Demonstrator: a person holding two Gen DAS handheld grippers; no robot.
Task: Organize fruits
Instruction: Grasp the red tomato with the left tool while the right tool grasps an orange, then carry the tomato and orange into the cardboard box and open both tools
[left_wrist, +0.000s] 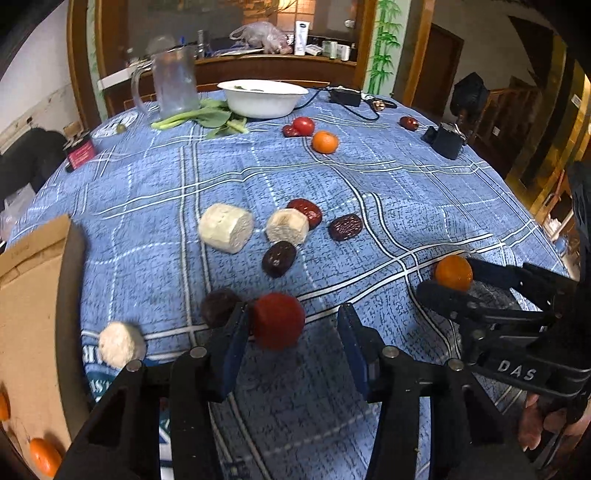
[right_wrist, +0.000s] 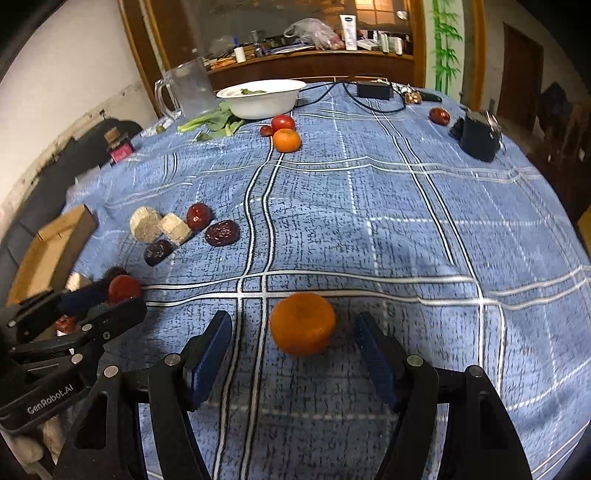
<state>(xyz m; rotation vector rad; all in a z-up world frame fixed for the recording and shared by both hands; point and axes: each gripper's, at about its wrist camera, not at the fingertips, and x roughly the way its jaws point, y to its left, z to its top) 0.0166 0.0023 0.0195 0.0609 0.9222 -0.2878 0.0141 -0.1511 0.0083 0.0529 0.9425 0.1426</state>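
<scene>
1. Reaching with both tools at once, the person is at the pick-up step of sorting the fruit.

2. Left wrist view: the left gripper stands spread around a tomato on the cloth. Its left pad looks to touch the fruit; the right pad stands clear, so there is no pinch yet. I judge the next move is to centre the tomato, squeeze gently, since it is soft and round and could roll, then carry it to the box at the left edge.

3. Count in this view: two tomatoes (one between the pads, one far by the bowl); four oranges (one at the right gripper, one far, two in the box, one of them only a sliver); three pale chunks; about seven dark red dates, counting a blurred one beside the near tomato and a small one by the far tomato.

4. Right wrist view: the right gripper is spread wide with an orange between its pads, both pads apart from it. It needs to close evenly on the orange's middle before lifting.

5. Count in this view: two oranges, two tomatoes, three pale chunks (one half hidden behind the left tool), one bowl, one mug, one box. Dates are too small at the left to count surely.
</scene>
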